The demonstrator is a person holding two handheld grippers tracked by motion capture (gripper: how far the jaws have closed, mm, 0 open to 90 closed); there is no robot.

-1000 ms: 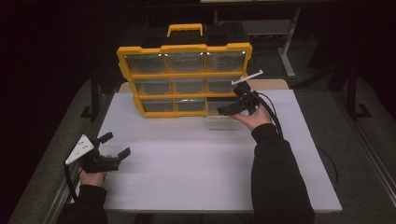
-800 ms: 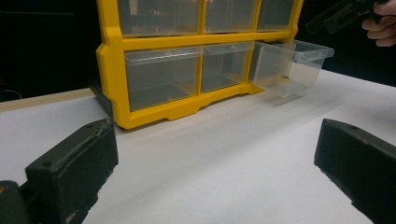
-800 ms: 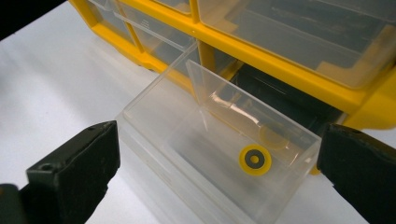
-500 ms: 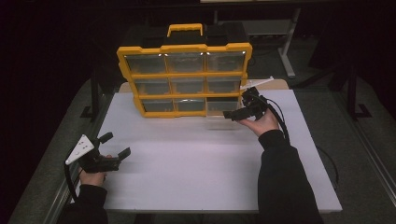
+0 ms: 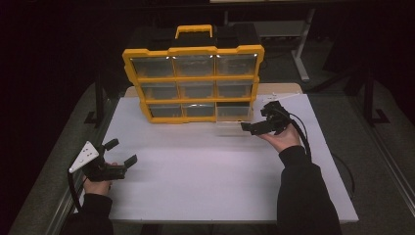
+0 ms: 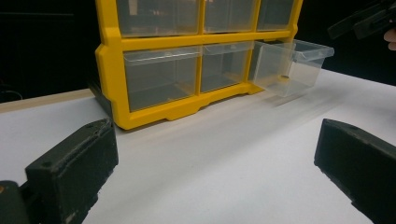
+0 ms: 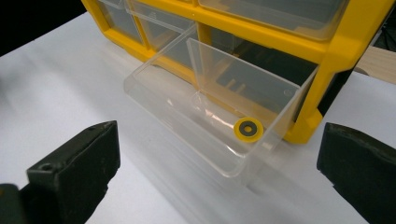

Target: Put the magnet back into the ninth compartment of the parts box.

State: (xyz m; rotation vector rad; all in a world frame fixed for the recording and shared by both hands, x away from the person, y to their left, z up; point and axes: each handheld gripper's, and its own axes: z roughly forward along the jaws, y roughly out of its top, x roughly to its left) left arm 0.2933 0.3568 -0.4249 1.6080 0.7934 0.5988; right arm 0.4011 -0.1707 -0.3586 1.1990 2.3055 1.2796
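Observation:
A yellow organiser with clear drawers stands upright at the back of the white table. Its bottom-right drawer is pulled out, and a small yellow ring with a dark centre lies inside. My right gripper hovers just right of that drawer, open and empty; in the right gripper view its jaws stand wide apart in front of the drawer. My left gripper rests open and empty near the table's front-left. The left gripper view shows the organiser and the drawer ahead.
The organiser has a yellow carry handle on top. White tabletop stretches between the two grippers. A wooden board edge shows behind the organiser, and dark floor and table legs surround the table.
My right gripper has drawn back toward me and to the right, away from the pulled-out drawer. The left gripper has stayed put.

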